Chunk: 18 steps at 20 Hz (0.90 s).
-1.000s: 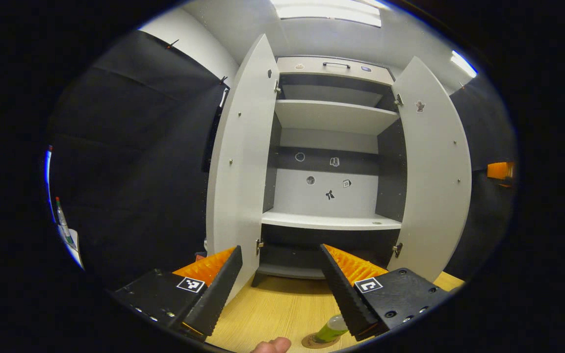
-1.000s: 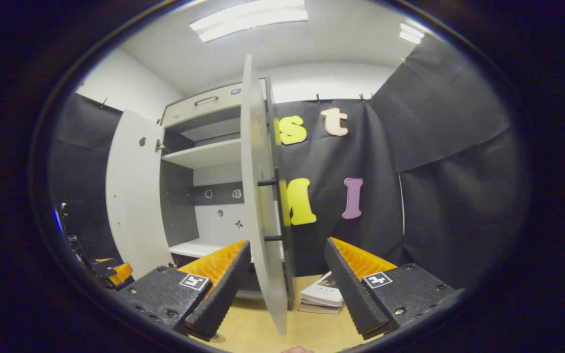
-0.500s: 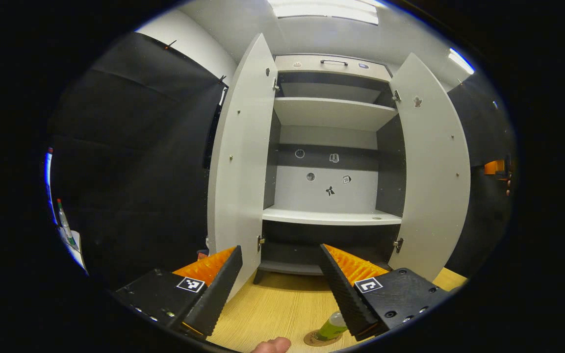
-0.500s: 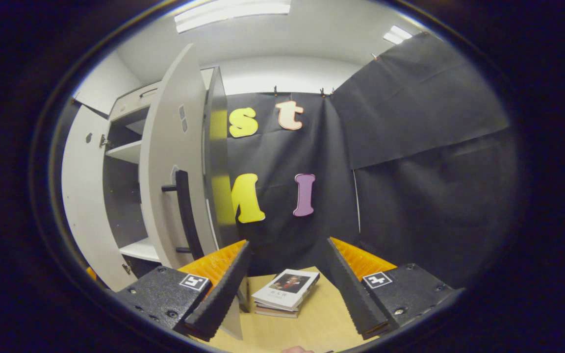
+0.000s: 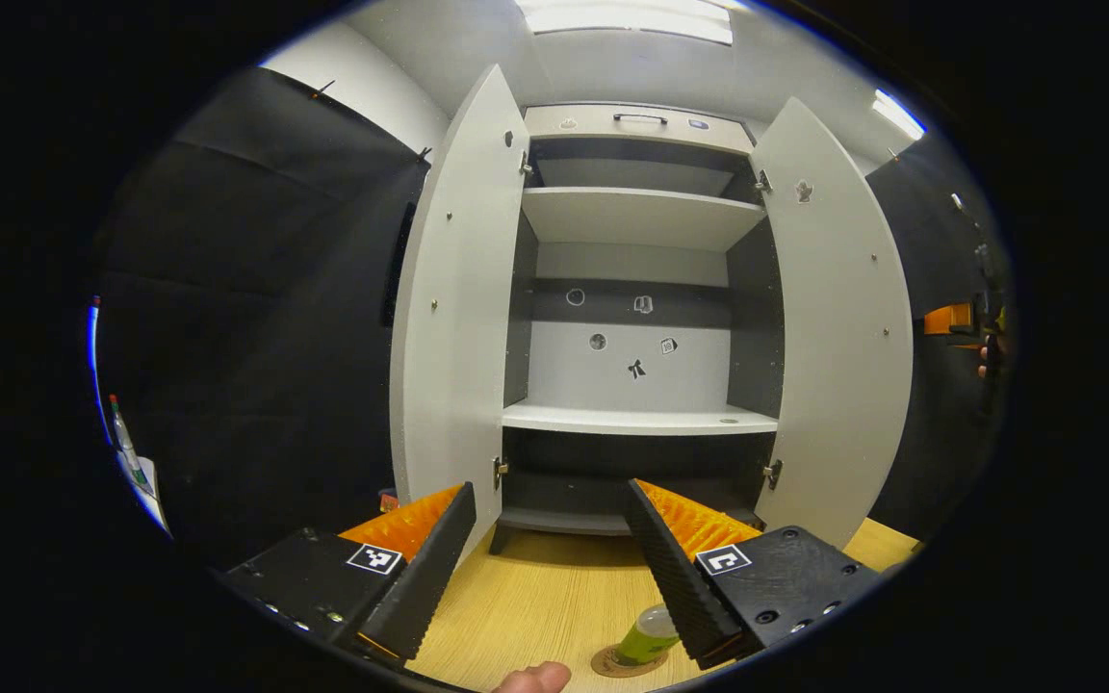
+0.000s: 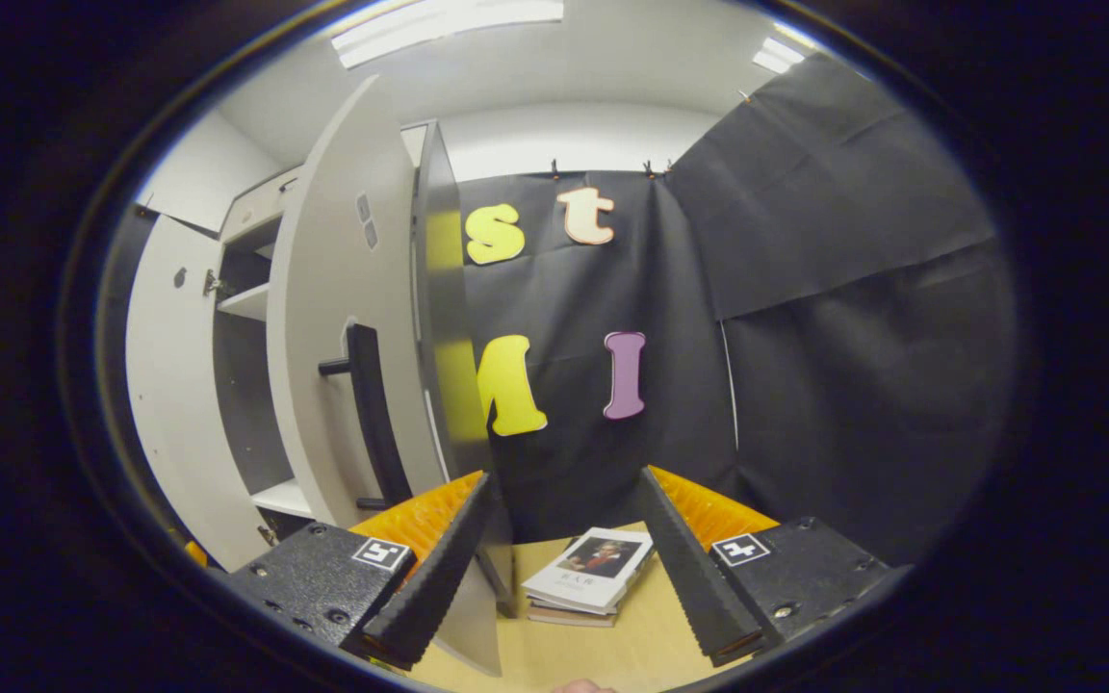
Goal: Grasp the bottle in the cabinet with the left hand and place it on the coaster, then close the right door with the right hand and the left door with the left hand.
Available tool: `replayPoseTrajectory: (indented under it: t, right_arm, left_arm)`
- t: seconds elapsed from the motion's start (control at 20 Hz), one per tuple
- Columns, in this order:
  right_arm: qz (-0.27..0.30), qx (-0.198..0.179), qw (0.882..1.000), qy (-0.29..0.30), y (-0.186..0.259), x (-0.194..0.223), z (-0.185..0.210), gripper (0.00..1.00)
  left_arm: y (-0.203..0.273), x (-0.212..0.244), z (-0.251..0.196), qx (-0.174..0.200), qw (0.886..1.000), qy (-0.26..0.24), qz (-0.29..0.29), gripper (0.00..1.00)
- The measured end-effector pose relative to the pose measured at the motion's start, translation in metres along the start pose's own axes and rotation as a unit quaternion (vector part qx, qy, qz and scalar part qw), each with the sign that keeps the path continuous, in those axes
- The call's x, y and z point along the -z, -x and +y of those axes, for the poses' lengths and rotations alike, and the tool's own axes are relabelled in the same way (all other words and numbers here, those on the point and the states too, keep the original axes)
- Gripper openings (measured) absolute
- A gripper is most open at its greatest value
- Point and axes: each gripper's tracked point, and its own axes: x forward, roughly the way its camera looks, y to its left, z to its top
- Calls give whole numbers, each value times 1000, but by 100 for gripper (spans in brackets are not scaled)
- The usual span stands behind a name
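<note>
In the left gripper view the cabinet [image 5: 641,289] is standing in the middle of the frame with both doors swung wide: the left door [image 5: 453,308] left of centre, the right door [image 5: 838,318] right of centre. The left gripper [image 5: 550,568] is sitting at the bottom of the frame with its fingers spread apart and nothing between them. Just beside its right finger, at the bottom of the frame, the bottle [image 5: 644,635] is standing on the coaster [image 5: 612,664] on the wooden table [image 5: 535,597]. A fingertip [image 5: 533,679] is poking in at the bottom edge.

In the right gripper view the right gripper [image 6: 564,568] is showing at the bottom, its fingers also spread and gripping nothing. The right door [image 6: 343,318] is filling the left half of the frame, seen from its outer face, its dark handle [image 6: 372,414] running down just above the gripper's left finger. Whether that finger is touching the door is not clear. A stack of books [image 6: 593,577] is lying on the table between the fingers, farther back
</note>
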Motion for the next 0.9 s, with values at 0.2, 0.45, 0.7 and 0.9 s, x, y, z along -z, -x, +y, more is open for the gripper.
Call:
replayPoseTrajectory:
  t: [0.2, 0.45, 0.7, 0.9]
  right_arm:
    - [5, -12, 1000, 5, -7, 4, 12, 99]
    - [18, -32, 999, 10, -14, 12, 29, 99]
    - [16, -30, 999, 17, -16, 14, 33, 98]
    - [2, -21, 998, 64, -13, 11, 40, 98]
  left_arm:
    - [-2, 1, 0, -3, 1000, -7, -1, 95]
    - [-3, 3, -3, 0, 1000, -5, -2, 95]
    - [-8, 5, -6, 6, 1000, -5, -5, 95]
    - [-16, 7, -14, 21, 1000, 1, -3, 95]
